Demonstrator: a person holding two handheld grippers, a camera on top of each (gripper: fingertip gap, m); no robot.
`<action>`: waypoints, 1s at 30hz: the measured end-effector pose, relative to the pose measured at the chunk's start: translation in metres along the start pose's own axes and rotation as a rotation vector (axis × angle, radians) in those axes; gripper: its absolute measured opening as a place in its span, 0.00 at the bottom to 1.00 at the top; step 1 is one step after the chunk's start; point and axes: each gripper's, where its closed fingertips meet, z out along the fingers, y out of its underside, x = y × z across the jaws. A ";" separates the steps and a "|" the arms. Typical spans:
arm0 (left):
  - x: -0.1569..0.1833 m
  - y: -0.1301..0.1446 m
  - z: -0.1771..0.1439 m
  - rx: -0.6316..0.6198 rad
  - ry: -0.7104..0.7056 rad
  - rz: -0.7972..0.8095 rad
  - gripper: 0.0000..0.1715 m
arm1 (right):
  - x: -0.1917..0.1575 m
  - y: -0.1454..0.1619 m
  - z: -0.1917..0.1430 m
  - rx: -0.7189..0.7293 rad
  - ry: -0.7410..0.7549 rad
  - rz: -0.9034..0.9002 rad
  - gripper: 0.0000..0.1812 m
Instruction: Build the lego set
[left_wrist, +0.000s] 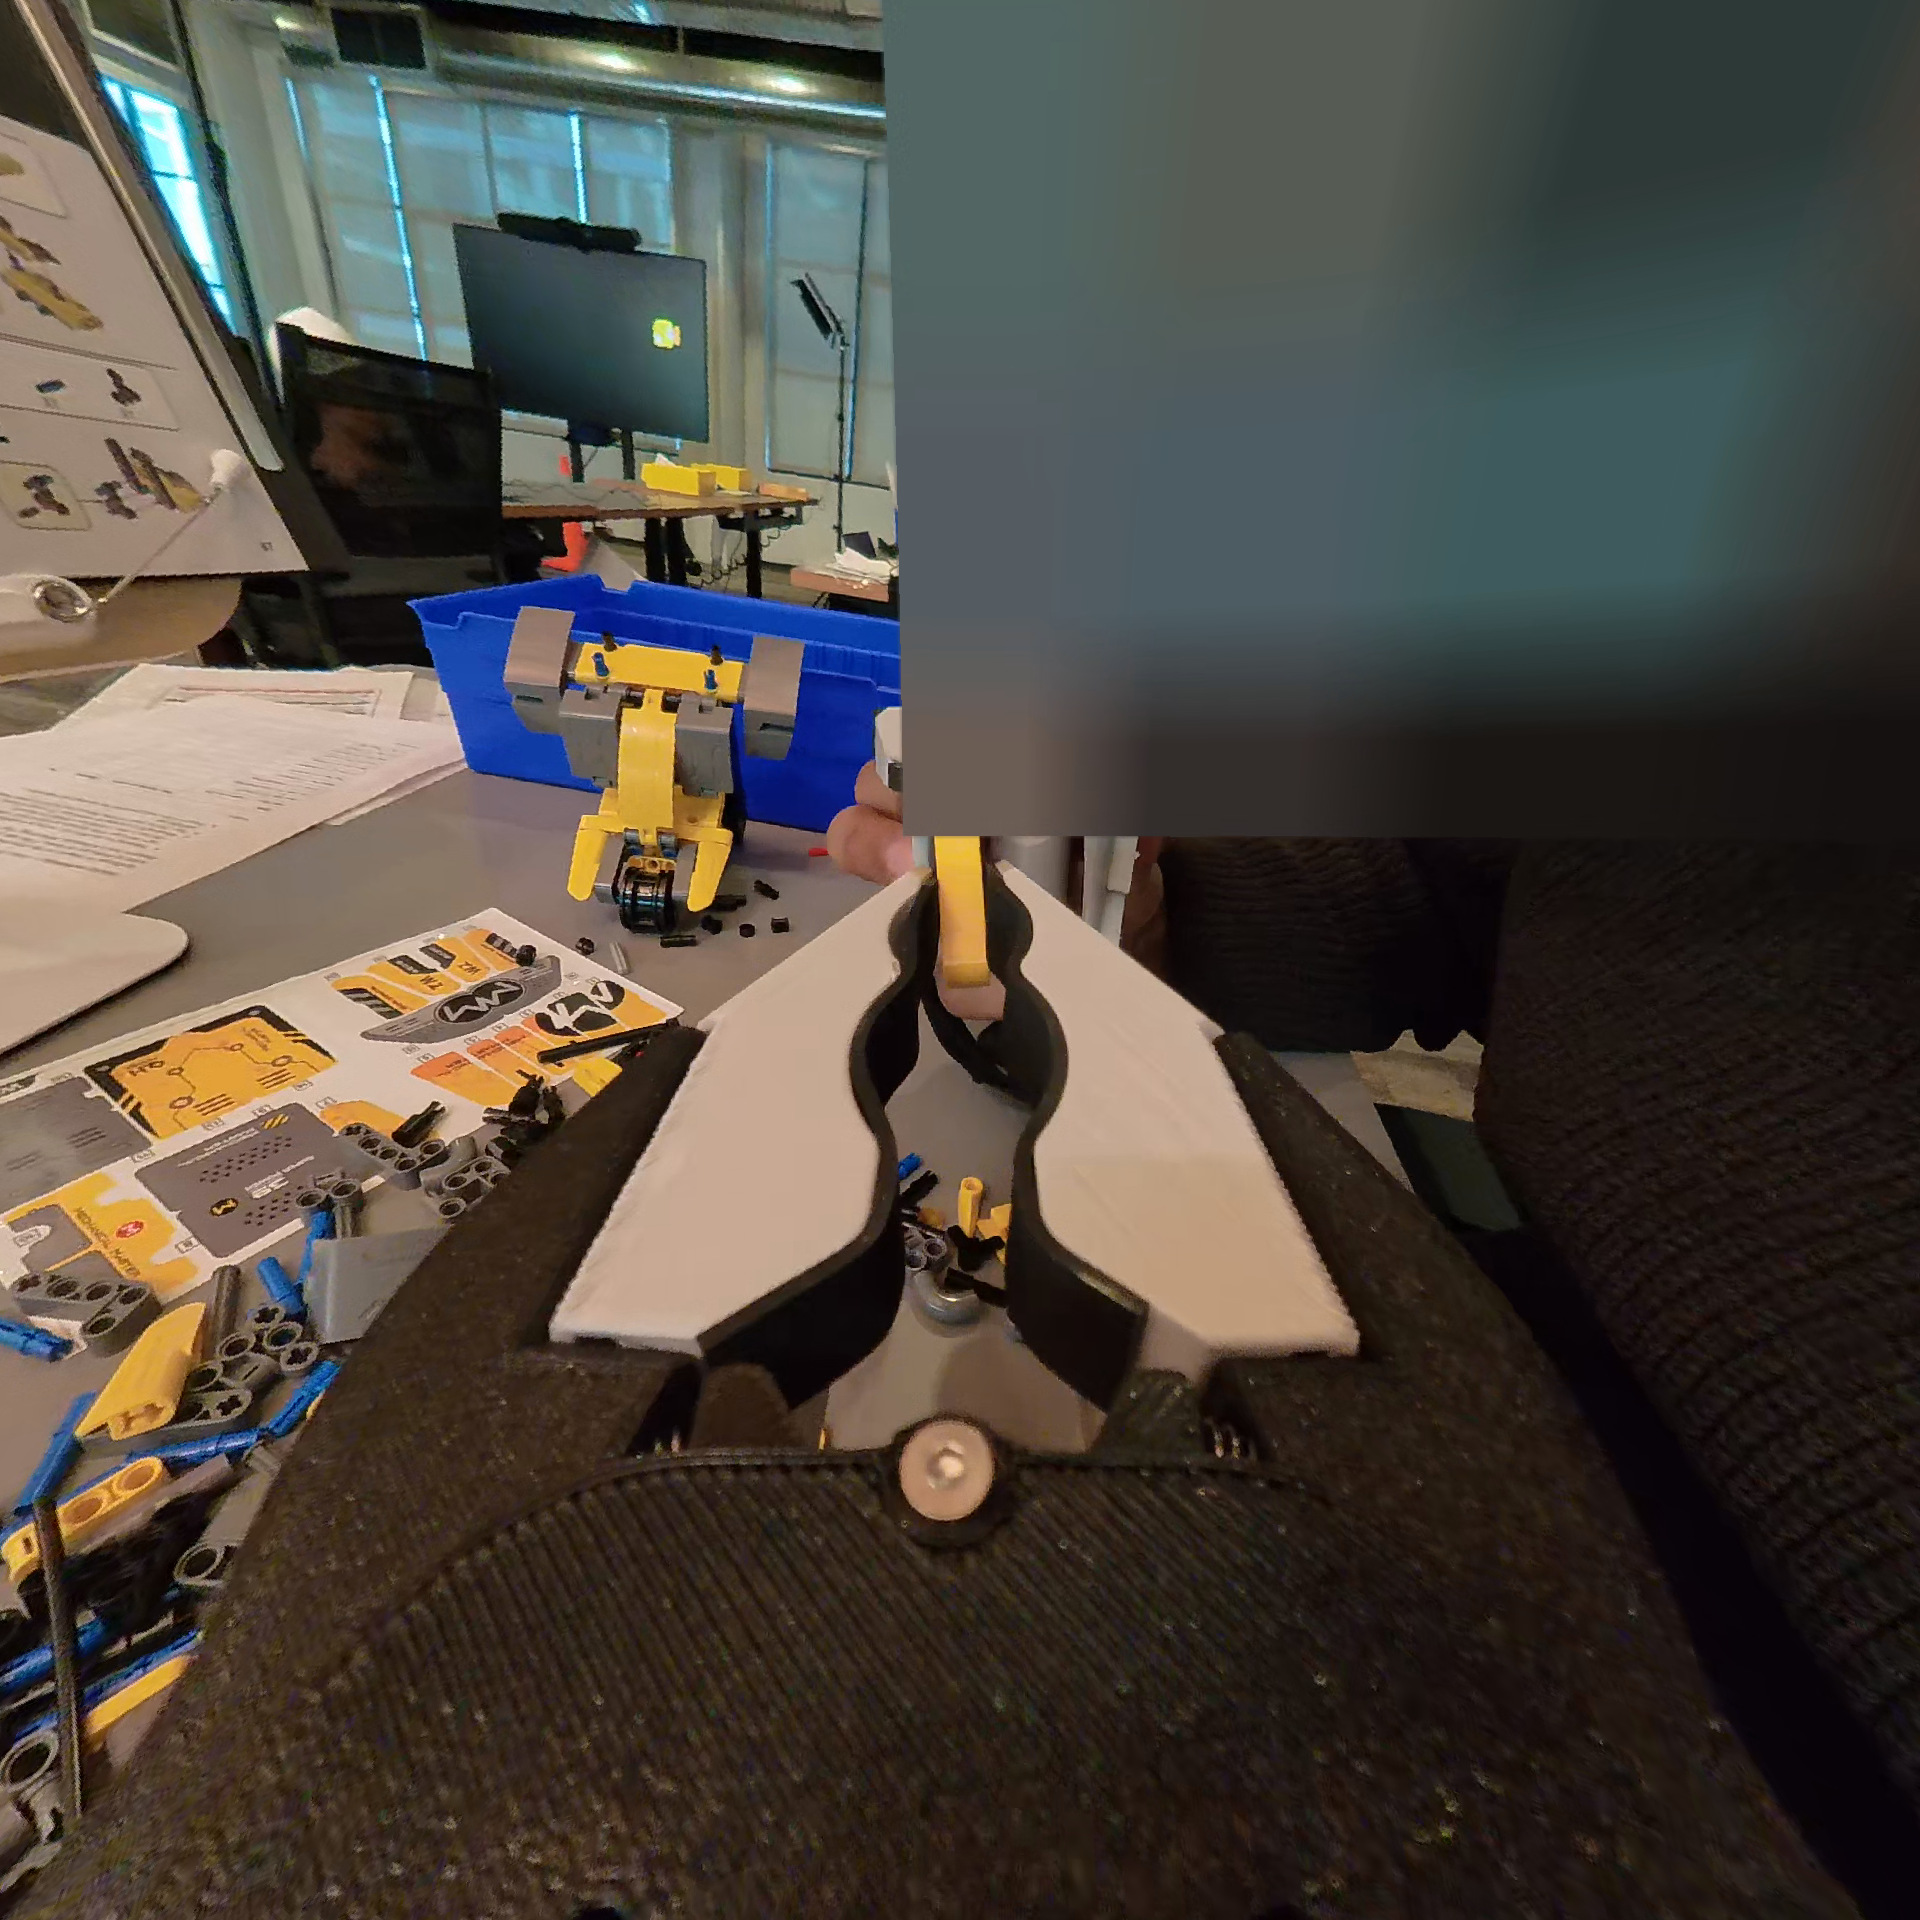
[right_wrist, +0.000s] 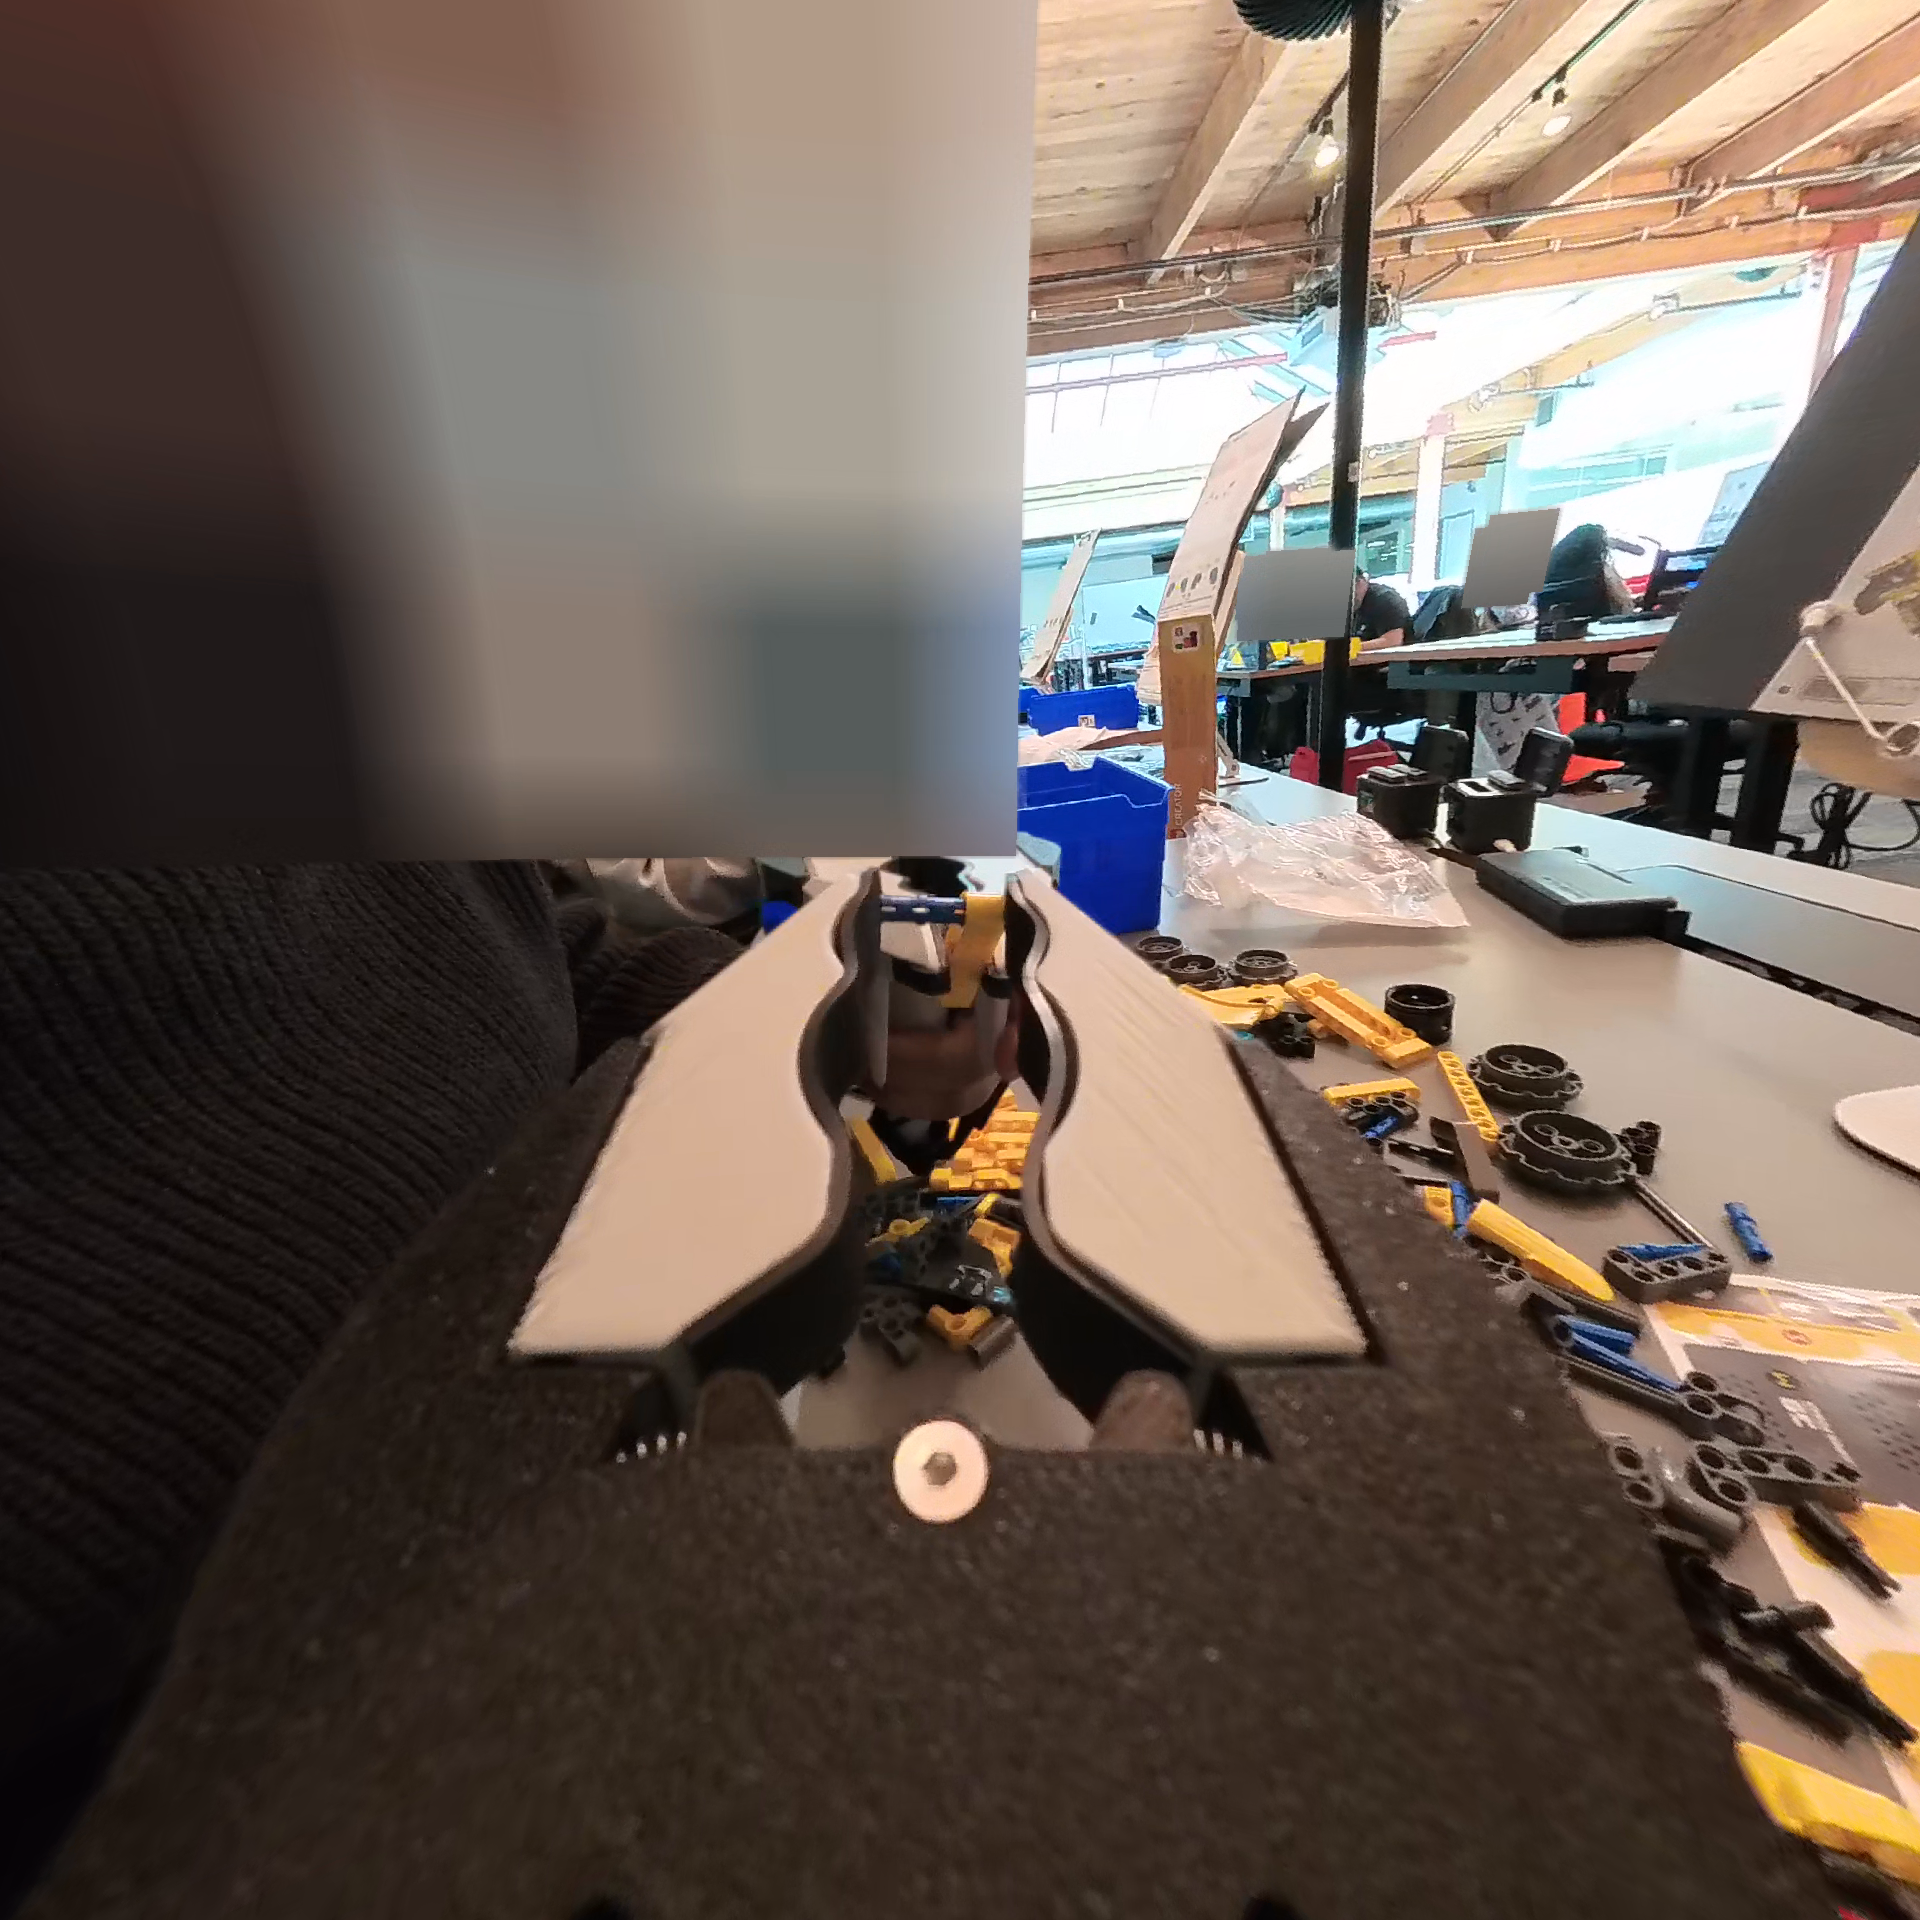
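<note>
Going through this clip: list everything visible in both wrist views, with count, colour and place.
partly built model: one, yellow and grey, upright on the table before the bin.
blue bin: one, behind the model.
sticker sheet: one, yellow and grey, flat on the table.
loose pieces: many, yellow, black, blue and grey, scattered on the table.
wheel hubs: several, black, among the pieces.
plastic bag: one, clear, empty-looking.
instruction booklet: one, propped up at left.
yellow piece: one, at the left gripper's tips.
left hand-held gripper: shut on the yellow piece.
right hand-held gripper: tips nearly together by a yellow and blue part; grip unclear.
</note>
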 end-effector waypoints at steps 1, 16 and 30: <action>0.000 0.000 0.000 0.000 0.000 0.000 0.03 | 0.000 0.000 0.000 0.000 -0.004 0.007 0.12; -0.004 0.003 0.000 -0.025 -0.023 0.041 0.03 | 0.003 0.002 -0.001 -0.022 0.037 -0.040 0.13; 0.002 0.006 0.003 -0.026 0.012 -0.009 0.03 | -0.001 0.001 0.002 -0.033 0.031 -0.042 0.12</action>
